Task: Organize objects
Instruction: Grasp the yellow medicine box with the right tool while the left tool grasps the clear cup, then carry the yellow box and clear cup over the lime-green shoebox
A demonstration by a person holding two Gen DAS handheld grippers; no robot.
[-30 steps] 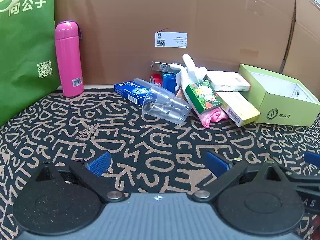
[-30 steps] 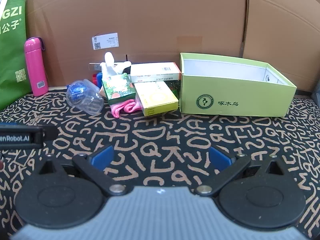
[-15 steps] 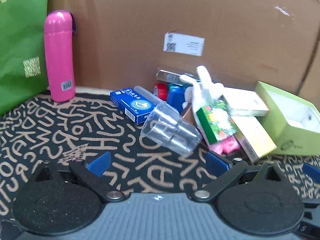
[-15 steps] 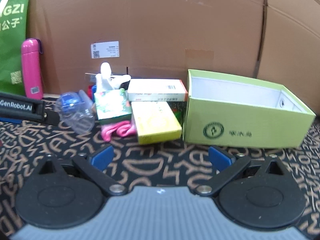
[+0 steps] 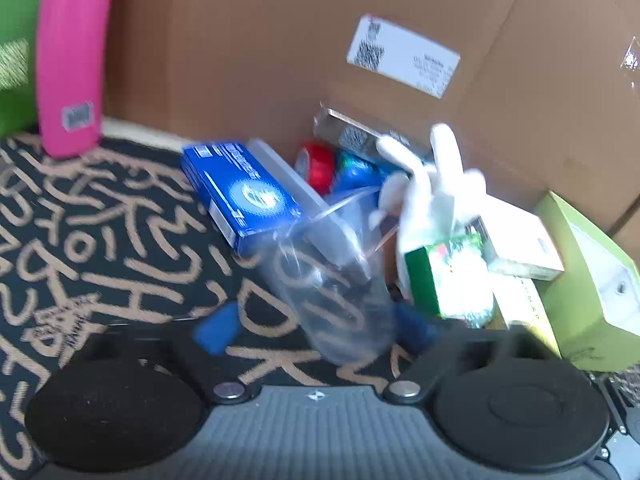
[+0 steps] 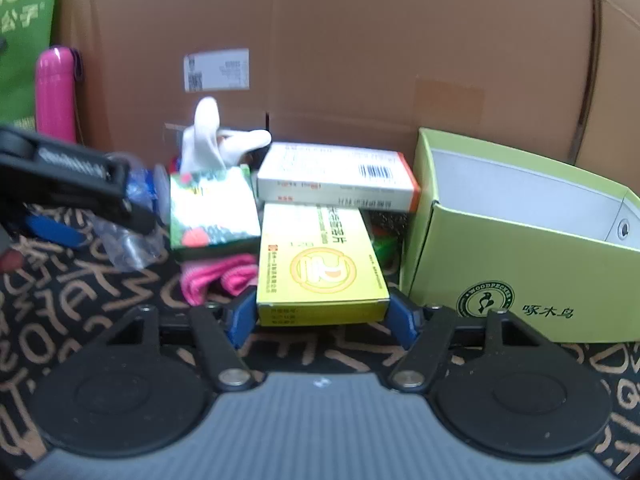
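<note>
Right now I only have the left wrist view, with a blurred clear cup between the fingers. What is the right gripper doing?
Observer: The right gripper straddles the near end of the yellow box, with a finger close against each side. I cannot tell whether it is gripping.
Operator: Where is the open green box from there?
Observer: Just right of the yellow box, opening upward, with its long wall and round logo facing the right gripper.
Operator: Is anything under the green packet?
Observer: A pink cloth pokes out from beneath it, next to the yellow box.
</note>
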